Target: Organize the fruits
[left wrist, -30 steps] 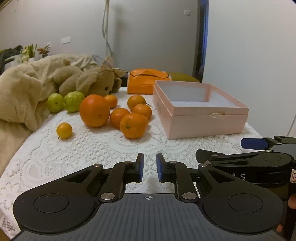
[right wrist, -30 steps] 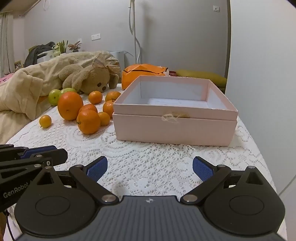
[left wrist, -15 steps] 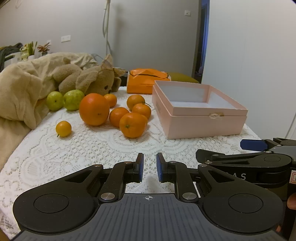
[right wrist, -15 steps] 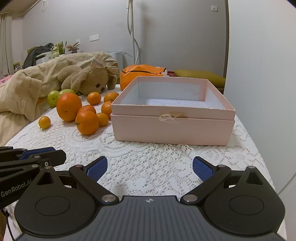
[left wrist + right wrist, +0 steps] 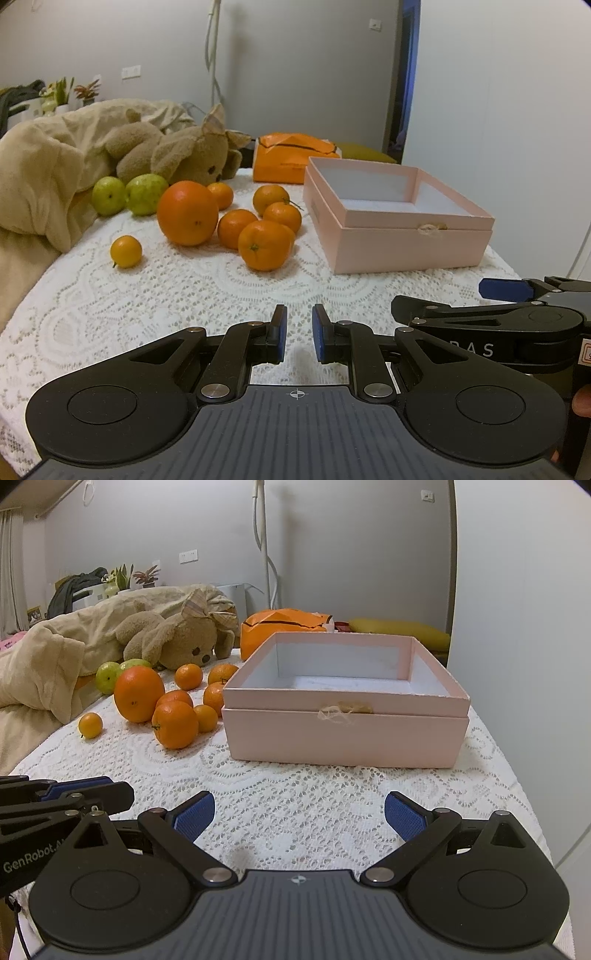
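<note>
A big orange [image 5: 187,213] lies on the lace tablecloth among several smaller mandarins [image 5: 264,244]. Two green fruits [image 5: 145,194] rest behind them, and a small yellow-orange fruit [image 5: 126,251] sits apart at the left. An open pink box [image 5: 402,236], empty inside, stands to the right; it appears straight ahead in the right wrist view [image 5: 345,734]. My left gripper [image 5: 298,336] hovers low over the near cloth, shut, nothing between its pads. My right gripper [image 5: 300,816] stands open in front of the box, holding nothing. The same fruits [image 5: 139,693] show left of the box.
A brown teddy bear [image 5: 184,157] and a beige blanket [image 5: 40,177] lie along the table's left and back. An orange bag [image 5: 291,162] sits behind the box. A white wall [image 5: 498,110] rises close on the right. The right gripper [image 5: 491,325] reaches in beside my left one.
</note>
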Demonstrator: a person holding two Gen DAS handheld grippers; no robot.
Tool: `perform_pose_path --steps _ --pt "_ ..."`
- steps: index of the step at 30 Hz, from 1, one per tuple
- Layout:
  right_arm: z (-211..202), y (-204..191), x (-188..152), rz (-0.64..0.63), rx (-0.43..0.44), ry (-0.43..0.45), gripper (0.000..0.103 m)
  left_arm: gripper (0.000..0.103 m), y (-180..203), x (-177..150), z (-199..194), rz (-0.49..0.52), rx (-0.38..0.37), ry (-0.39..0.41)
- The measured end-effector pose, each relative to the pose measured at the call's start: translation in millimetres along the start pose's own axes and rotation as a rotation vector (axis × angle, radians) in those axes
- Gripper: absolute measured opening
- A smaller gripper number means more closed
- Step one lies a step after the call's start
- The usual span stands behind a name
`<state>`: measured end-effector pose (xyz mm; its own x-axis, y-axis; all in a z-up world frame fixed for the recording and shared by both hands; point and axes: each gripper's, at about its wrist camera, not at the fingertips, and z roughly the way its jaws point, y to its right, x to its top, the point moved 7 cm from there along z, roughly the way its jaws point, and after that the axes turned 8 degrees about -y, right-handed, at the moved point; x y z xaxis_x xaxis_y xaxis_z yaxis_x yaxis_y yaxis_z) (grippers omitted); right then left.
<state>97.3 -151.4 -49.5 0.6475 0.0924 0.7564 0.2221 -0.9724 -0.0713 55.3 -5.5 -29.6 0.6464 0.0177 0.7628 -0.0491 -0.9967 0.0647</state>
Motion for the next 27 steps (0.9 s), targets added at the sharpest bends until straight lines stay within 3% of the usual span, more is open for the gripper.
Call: perform_pose_path --steps 27 --pt "-0.8 -0.3 -0.7 -0.005 0.004 0.007 0.099 0.019 -1.6 -3.4 0.5 -0.009 -0.01 -0.012"
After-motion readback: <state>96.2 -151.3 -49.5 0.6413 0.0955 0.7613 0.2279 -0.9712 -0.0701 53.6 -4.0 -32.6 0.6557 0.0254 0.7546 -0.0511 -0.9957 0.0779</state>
